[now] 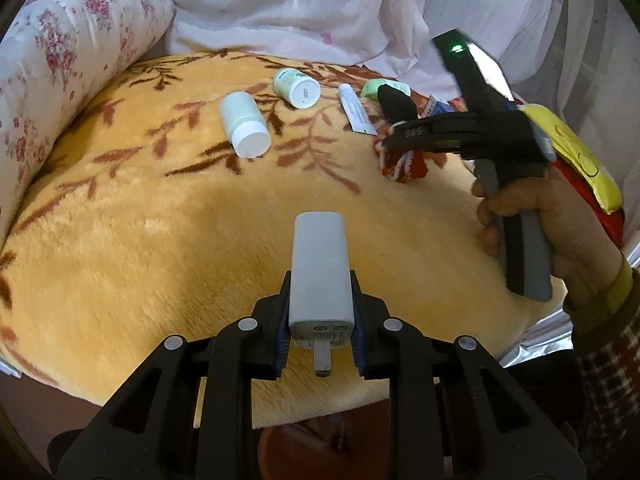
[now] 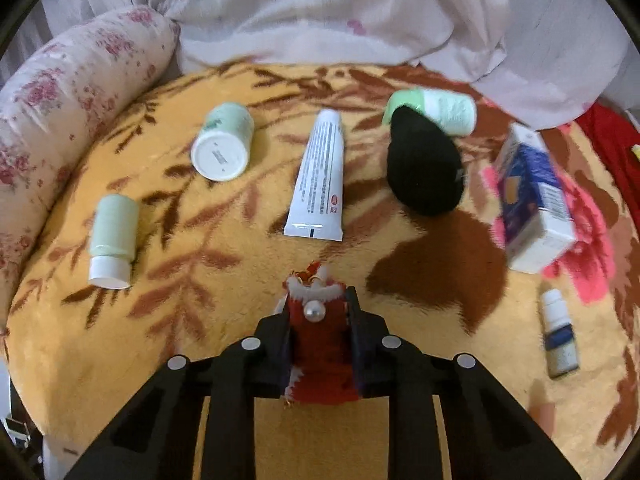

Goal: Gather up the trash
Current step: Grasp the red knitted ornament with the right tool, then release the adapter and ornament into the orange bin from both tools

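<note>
Two grippers loaded — left gripper (image 1: 322,344) clamped on white charger plug (image 1: 320,276), right gripper (image 2: 320,336) clamped on red-and-white fuzzy ornament (image 2: 316,320). On yellow blanket (image 2: 168,340) in right wrist view: toothpaste tube (image 2: 320,180) at 12 o'clock of ornament, two pale green bottles (image 2: 112,240) (image 2: 222,142) toward 10, black sock (image 2: 424,172) at 1, blue-white carton (image 2: 532,204) at 2, small dropper bottle (image 2: 558,332) at 3. Step: pickup done, carry-off pending. No bin visible — next move calls for locating one, keeping both grips tight.
</note>
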A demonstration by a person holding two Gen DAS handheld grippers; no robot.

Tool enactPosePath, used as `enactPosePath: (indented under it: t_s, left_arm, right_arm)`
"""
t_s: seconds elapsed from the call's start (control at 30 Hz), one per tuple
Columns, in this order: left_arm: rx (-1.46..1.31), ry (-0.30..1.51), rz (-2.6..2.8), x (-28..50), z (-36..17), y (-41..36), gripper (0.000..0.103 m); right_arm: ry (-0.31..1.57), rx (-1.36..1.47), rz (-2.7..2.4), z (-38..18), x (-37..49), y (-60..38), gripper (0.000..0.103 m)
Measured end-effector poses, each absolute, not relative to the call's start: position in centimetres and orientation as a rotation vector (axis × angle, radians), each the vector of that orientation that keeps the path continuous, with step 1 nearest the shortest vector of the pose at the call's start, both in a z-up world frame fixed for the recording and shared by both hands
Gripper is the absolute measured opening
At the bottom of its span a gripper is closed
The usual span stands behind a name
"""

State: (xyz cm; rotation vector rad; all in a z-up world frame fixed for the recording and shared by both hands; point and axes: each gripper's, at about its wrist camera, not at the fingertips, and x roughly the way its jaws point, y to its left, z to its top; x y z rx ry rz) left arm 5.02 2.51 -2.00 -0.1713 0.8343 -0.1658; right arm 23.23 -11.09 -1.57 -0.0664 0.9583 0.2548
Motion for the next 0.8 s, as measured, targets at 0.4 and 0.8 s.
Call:
enactPosePath:
  t_s: [0.4, 0.8]
  left_arm:
    - [-0.14, 0.841, -0.247, 0.2, -1.5, 0.8, 0.024]
    - [-0.112, 1.021, -0.325, -6.1, -6.1, -0.7, 0.024]
  right_arm:
    - [0.8, -0.029, 0.434, 3.1, 9.6, -12.5, 0.022]
    - [0.983, -0.012, 0.565, -2.0, -2.2, -13.7, 0.022]
